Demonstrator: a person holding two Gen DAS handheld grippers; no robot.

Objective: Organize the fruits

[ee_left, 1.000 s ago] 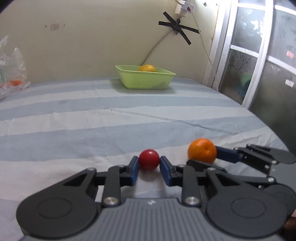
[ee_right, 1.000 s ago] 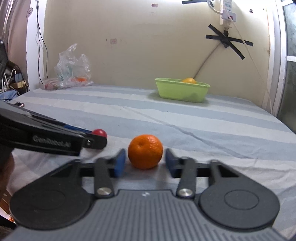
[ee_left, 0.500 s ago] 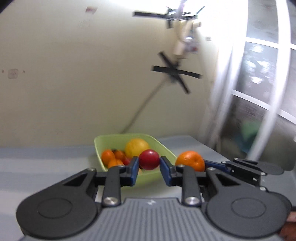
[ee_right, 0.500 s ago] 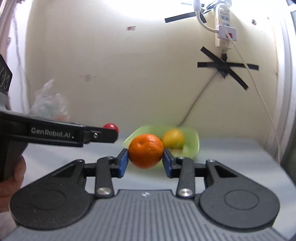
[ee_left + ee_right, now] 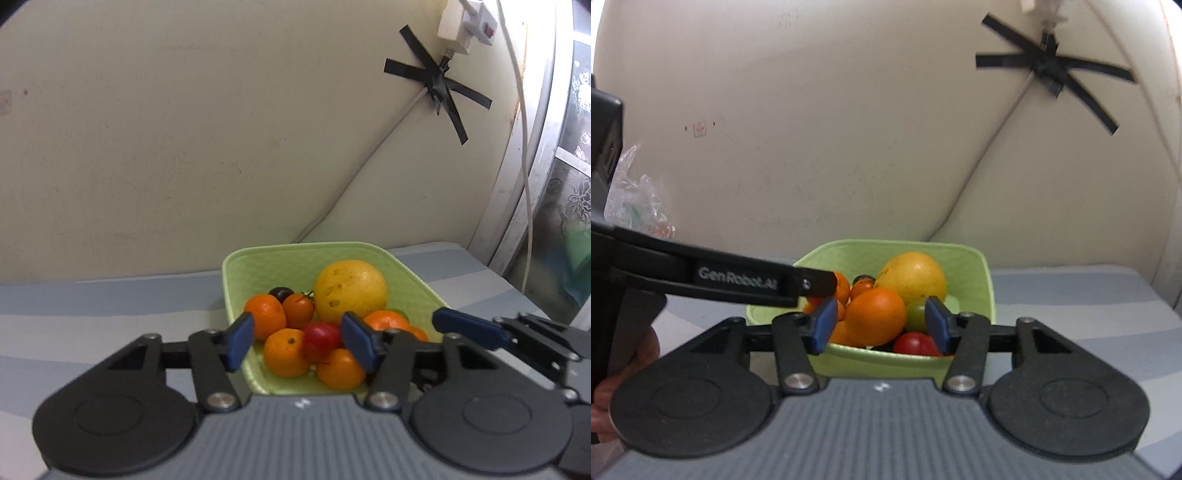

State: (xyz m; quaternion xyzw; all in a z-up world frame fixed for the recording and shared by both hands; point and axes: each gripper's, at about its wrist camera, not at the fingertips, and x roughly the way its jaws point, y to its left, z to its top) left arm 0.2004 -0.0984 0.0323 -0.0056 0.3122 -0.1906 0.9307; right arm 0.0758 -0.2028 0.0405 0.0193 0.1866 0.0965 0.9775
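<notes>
My left gripper is spread wide over the green basket, and the small red fruit sits loose on the pile of oranges between its fingers. My right gripper is spread too, with the orange resting in the basket, touching neither blue pad.
</notes>
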